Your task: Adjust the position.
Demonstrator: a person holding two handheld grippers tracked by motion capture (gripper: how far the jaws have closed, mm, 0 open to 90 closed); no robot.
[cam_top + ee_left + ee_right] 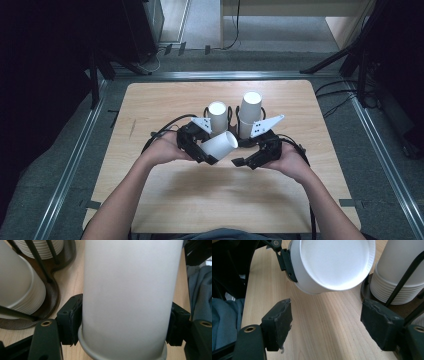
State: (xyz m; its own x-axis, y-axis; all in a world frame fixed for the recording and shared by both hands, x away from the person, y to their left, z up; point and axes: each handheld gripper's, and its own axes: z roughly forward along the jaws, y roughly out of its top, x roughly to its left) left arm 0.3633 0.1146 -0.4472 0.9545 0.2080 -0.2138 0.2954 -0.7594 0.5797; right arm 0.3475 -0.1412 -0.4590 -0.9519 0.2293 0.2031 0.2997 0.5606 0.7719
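Cup: a white paper cup [220, 144] lies tipped on its side above the table, near the middle, its closed base turned toward the right gripper. In the left gripper view its wall [127, 297] rises between the two pads, rim at the bottom; in the right gripper view its base [335, 262] faces the camera.
Left gripper: the left gripper [207, 150] grasps the cup, one pad pressed on each side of its wall just above the rim. The person's left hand [162, 150] carries it.
Right gripper: the right gripper [237, 161] is released, its jaws wide apart with bare wood between them [325, 325]. It sits just beside the cup's base, not touching it. The right hand [292, 162] carries it.
Left stack: a stack of white cups [218, 116] stands upside down in a dark wire holder, just behind the left gripper.
Right stack: a taller stack [249, 112] stands in its own holder, just behind the right gripper; its ribbed rims [392, 290] show in the right gripper view.
Table: a light wooden top [165, 100], with both stacks behind its middle, toward the far edge.
Floor: grey, with metal rails [70, 165] along the table's sides.
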